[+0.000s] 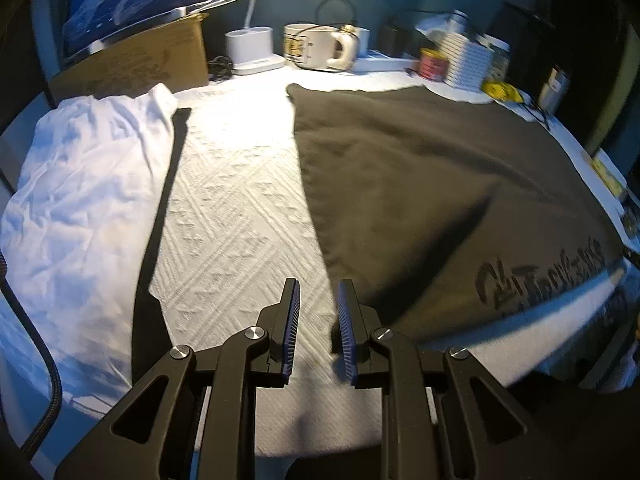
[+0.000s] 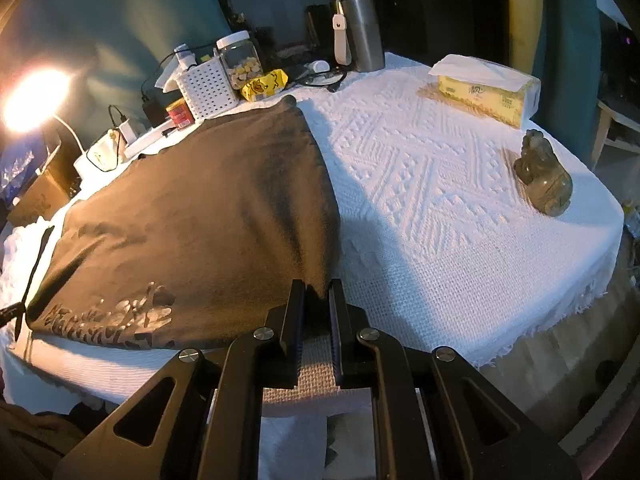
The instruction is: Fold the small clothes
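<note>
Left tongs (image 1: pixel 318 292) empty; right tongs (image 2: pixel 318 292) pinch dark shirt (image 2: pixel 192 216)

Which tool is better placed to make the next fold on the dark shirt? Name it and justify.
Probably right. The right tool has the near corner of the dark shirt between its narrow jaws, apparently pinched. The left tool hangs open over bare tablecloth, beside the shirt's edge, holding nothing.

Left hand-held gripper (image 1: pixel 318 320) showing black linkage arms, silver screws, blue ribbed pads; right hand-held gripper (image 2: pixel 317 316) showing same black arms, silver screws.
</note>
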`<control>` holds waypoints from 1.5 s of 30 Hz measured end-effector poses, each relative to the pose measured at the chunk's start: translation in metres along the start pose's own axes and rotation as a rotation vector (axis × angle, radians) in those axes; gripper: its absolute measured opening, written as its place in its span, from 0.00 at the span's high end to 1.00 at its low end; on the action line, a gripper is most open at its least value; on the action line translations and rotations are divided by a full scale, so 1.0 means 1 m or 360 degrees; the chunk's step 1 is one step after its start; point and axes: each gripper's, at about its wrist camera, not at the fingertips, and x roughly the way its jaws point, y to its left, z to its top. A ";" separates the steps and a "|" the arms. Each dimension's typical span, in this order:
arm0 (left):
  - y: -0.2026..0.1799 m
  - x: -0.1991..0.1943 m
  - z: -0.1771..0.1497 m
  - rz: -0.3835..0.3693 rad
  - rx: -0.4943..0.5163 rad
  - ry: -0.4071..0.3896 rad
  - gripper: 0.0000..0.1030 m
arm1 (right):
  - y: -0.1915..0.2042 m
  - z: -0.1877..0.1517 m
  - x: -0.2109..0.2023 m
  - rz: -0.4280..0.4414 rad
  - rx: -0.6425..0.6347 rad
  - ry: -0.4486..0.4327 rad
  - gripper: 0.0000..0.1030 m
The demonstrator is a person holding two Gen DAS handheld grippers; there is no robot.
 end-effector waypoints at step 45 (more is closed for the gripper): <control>-0.002 0.090 0.091 0.0047 0.0257 0.0026 0.97 | 0.018 0.066 0.046 -0.0153 -0.0025 0.0083 0.80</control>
